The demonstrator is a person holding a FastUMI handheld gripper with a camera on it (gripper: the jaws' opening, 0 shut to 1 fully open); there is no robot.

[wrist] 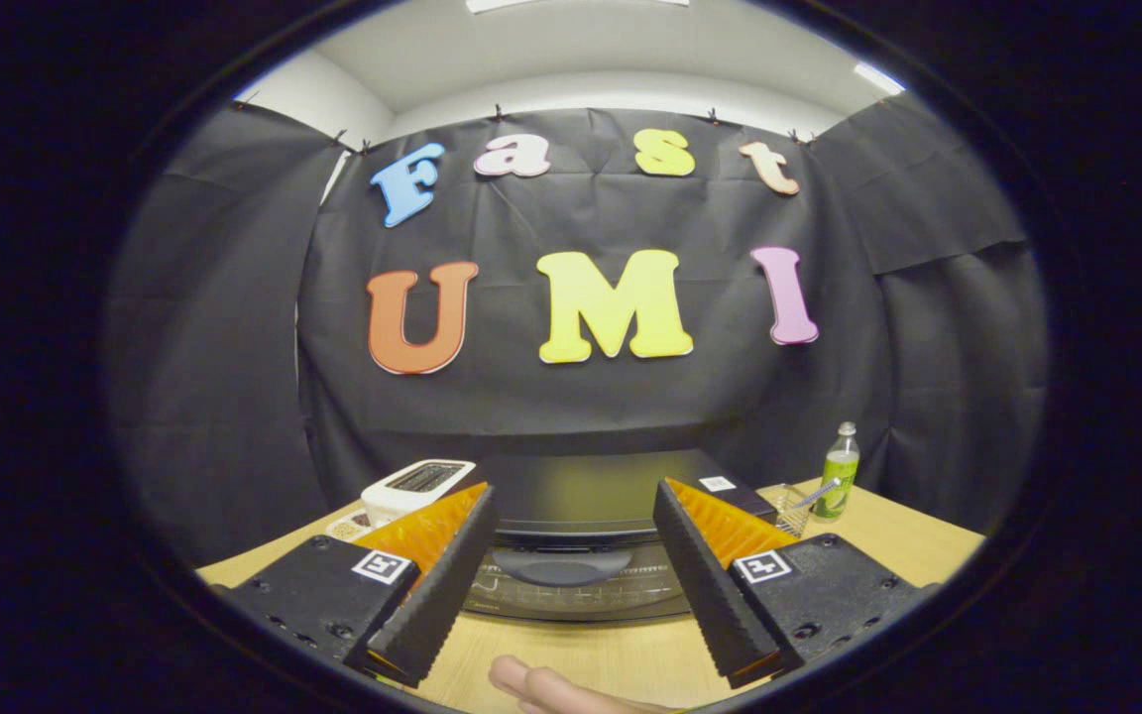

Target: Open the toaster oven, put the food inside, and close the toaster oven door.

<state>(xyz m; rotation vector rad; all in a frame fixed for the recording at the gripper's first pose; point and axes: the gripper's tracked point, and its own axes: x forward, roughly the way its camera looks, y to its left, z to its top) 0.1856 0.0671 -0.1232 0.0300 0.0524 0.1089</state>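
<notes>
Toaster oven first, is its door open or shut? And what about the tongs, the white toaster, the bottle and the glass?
toaster oven: door shut, just ahead of the tongs.
tongs: open, holding nothing.
white toaster: upright on the table; slots too dim to see inside.
green bottle: upright, cap on.
clear glass: upright, something thin leaning in it.
fingers: resting on the table.

The wide black toaster oven [586, 496] straight ahead at twelve o'clock is showing a smooth, semi-glossy metal top. The pale wooden table [591, 659] is looking matt. At one o'clock a green glossy plastic bottle [838, 474] is gleaming; the ridged fingers [437, 590] are gaping apart.
</notes>
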